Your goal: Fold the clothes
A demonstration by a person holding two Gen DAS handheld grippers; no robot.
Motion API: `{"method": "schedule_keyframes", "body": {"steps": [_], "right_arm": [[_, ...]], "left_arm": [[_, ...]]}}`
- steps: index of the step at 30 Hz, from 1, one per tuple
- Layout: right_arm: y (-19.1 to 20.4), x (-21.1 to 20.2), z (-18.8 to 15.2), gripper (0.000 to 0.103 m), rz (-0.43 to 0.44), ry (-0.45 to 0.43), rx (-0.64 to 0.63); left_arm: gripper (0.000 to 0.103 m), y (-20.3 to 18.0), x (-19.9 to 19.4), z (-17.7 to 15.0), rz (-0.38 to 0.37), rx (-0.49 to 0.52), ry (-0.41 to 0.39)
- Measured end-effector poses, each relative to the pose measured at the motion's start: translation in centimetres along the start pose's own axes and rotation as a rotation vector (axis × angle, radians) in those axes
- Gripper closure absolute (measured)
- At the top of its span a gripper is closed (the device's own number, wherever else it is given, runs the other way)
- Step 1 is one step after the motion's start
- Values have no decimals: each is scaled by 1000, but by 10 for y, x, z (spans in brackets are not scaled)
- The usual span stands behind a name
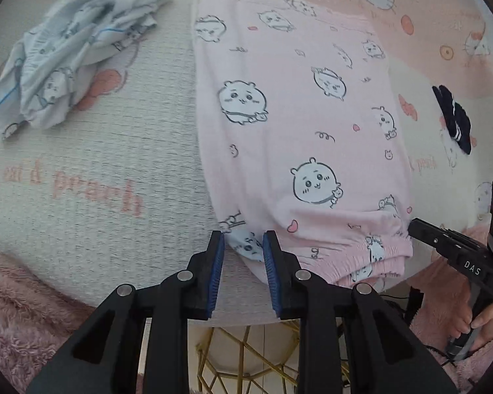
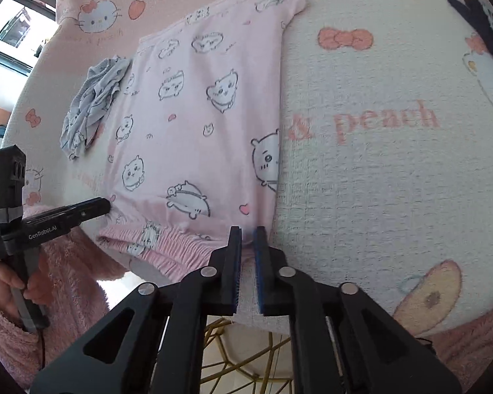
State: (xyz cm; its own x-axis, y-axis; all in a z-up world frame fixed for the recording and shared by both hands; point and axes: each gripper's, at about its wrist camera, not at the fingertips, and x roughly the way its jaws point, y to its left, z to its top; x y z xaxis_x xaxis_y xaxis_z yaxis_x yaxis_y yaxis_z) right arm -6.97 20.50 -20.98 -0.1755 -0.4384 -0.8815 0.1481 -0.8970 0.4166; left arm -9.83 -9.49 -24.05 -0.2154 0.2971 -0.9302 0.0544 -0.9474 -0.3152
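Note:
A pink garment [image 1: 295, 115] printed with cartoon animals lies folded flat on the tablecloth, its gathered elastic band [image 1: 381, 252] along the near edge. My left gripper [image 1: 244, 238] hovers at the garment's near left corner, open, its blue pads clear of the fabric. My right gripper [image 2: 248, 229] is at the near right corner of the same garment [image 2: 197, 124], its jaws a narrow slit apart with nothing between them. Each wrist view shows the other tool from the side: the right gripper [image 1: 412, 226] and the left gripper [image 2: 106, 204] both point at the band's ends.
A crumpled light-blue garment [image 1: 72, 49] lies at the far left and a small dark navy item [image 1: 453, 118] to the right. The printed cloth [image 2: 378, 180] covers the table. Gold wire legs [image 1: 246, 361] show below its near edge. Fluffy pink sleeves flank both tools.

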Motion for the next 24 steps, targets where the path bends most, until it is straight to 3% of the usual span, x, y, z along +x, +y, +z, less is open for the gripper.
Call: {"method": "schedule_keyframes", "body": {"steps": [2, 3, 4, 7, 8, 10, 11, 13, 15, 18, 24], "right_arm": [[9, -2, 4, 92, 94, -36, -6], [16, 4, 6, 87, 105, -10, -26], [23, 10, 8, 85, 115, 17, -47], [27, 16, 17, 85, 46, 29, -79], [22, 12, 28, 85, 47, 8, -53], [6, 3, 53, 75, 42, -44, 5], [0, 1, 67, 65, 26, -70, 12], [-9, 1, 96, 64, -6, -108, 19], [-21, 12, 122, 64, -14, -87, 50], [-38, 29, 146, 64, 60, -55, 111], [-45, 46, 171, 64, 171, -55, 160]], "left_arm": [[77, 0, -6, 3, -69, -13, -27], [77, -2, -8, 6, -91, -10, -35], [77, -6, -7, 11, -59, 10, -41], [75, 2, -8, 34, -31, 5, -53], [68, 13, -9, 46, -33, -21, -70], [58, 36, -12, 70, -39, -70, -105], [58, 46, -11, 84, -48, -90, -124], [57, 65, -9, 111, -67, -128, -157], [57, 75, 1, 137, -104, -162, -148], [57, 83, 23, 164, -138, -188, -109], [57, 80, 34, 169, -186, -168, -118]]}}
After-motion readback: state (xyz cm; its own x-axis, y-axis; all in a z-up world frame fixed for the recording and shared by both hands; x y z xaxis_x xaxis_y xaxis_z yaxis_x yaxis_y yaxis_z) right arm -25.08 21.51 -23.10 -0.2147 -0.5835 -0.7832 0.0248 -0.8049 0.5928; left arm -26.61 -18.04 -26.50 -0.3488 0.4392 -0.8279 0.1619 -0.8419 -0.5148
